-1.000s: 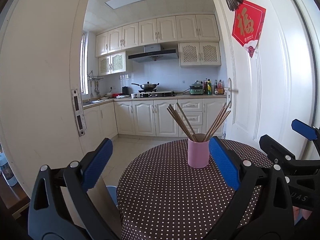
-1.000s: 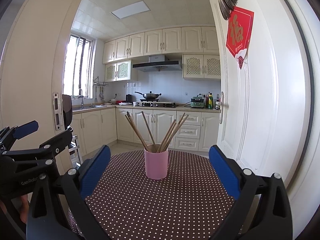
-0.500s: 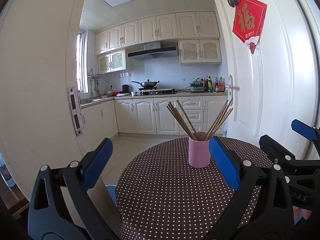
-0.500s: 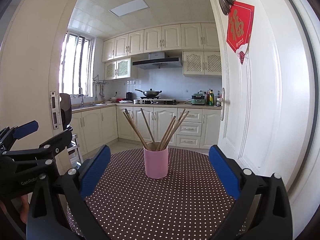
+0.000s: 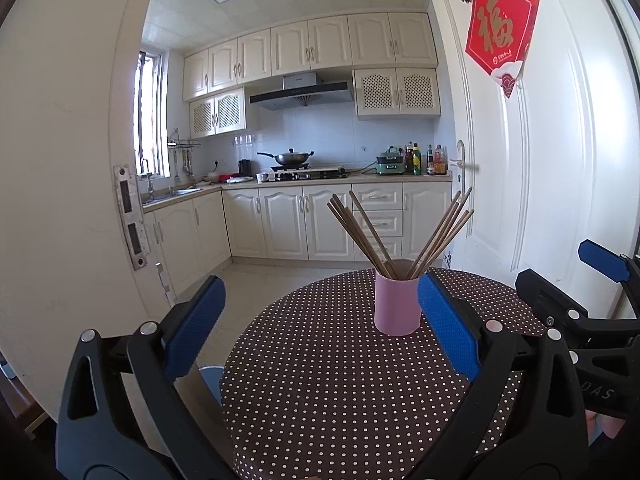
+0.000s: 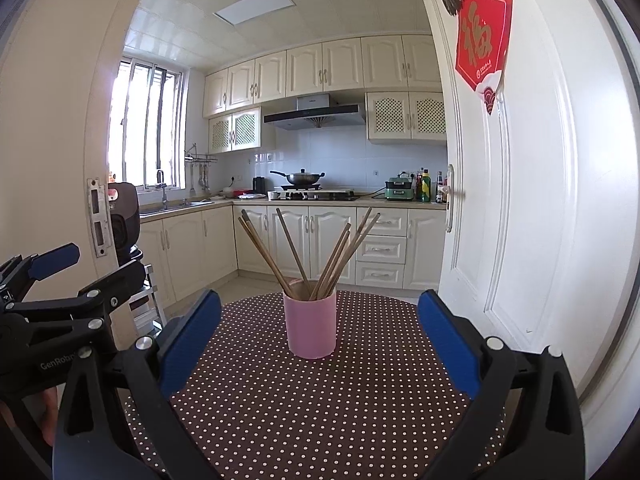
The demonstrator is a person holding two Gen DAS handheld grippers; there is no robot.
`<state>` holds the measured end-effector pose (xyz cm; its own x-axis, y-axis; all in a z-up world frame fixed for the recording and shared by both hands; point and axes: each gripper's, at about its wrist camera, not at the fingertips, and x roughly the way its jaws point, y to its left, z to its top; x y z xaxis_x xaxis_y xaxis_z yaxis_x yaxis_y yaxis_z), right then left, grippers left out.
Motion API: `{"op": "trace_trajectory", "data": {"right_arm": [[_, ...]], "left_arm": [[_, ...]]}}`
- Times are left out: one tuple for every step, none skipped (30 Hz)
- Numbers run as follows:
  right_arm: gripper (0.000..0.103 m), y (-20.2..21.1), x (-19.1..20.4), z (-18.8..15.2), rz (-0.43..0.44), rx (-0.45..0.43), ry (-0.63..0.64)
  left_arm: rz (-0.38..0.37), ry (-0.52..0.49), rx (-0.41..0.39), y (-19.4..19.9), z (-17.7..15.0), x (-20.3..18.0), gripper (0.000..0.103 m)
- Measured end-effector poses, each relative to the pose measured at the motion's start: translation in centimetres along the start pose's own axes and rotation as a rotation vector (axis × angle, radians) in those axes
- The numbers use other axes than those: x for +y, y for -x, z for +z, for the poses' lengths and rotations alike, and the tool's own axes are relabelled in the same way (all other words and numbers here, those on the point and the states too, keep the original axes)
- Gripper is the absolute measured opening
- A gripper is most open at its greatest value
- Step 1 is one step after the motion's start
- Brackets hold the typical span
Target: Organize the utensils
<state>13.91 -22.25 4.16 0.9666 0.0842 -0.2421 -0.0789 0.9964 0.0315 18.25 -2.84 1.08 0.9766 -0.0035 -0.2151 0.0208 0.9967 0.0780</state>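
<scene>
A pink cup (image 5: 397, 304) (image 6: 310, 325) stands upright on a round table with a brown polka-dot cloth (image 5: 328, 380) (image 6: 320, 400). Several wooden chopsticks (image 5: 360, 232) (image 6: 280, 252) stand in it, fanned to both sides. My left gripper (image 5: 320, 320) is open and empty, held in front of the table with the cup near its right finger. My right gripper (image 6: 320, 328) is open and empty, with the cup centred ahead between its fingers. Each gripper shows at the edge of the other's view.
A white door (image 5: 540, 160) (image 6: 520, 200) with a red paper decoration stands open close on the right. A door frame (image 5: 60, 160) is on the left. Behind the table lies a kitchen with cream cabinets (image 6: 312, 240) and a stove with a wok (image 6: 300, 178).
Both views have tilted up slightly, so the cup and table sit a little lower in frame. Both grippers stay open and empty. The cup and chopsticks have not moved.
</scene>
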Motion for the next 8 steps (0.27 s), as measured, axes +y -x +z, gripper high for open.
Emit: {"op": "trace_trajectory", "data": {"right_arm": [[0.095, -0.2, -0.1, 0.0, 0.001, 0.003, -0.001], [0.095, -0.4, -0.1, 0.0, 0.001, 0.006, -0.002], [0.095, -0.8, -0.2, -0.1, 0.001, 0.011, -0.003], [0.095, -1.0, -0.3, -0.2, 0.001, 0.015, -0.005], [0.095, -1.2, -0.4, -0.2, 0.002, 0.019, -0.006], [0.095, -1.6, -0.6, -0.2, 0.003, 0.027, -0.009], [0.095, -1.9, -0.7, -0.3, 0.005, 0.033, -0.013], [0.095, -2.3, -0.9, -0.4, 0.006, 0.041, -0.018]], "left_arm": [[-0.002, 0.000, 0.005, -0.3, 0.0, 0.0, 0.095], [-0.003, 0.000, 0.010, -0.7, -0.1, 0.0, 0.095], [-0.003, -0.001, 0.014, -1.0, -0.2, -0.1, 0.095], [-0.005, -0.003, 0.018, -1.3, -0.2, -0.1, 0.095], [-0.006, -0.004, 0.022, -1.6, -0.2, -0.2, 0.095], [-0.009, -0.005, 0.028, -1.9, -0.2, -0.3, 0.095], [-0.013, -0.003, 0.036, -2.3, -0.3, -0.3, 0.095], [-0.017, -0.002, 0.044, -2.6, -0.4, -0.3, 0.095]]}}
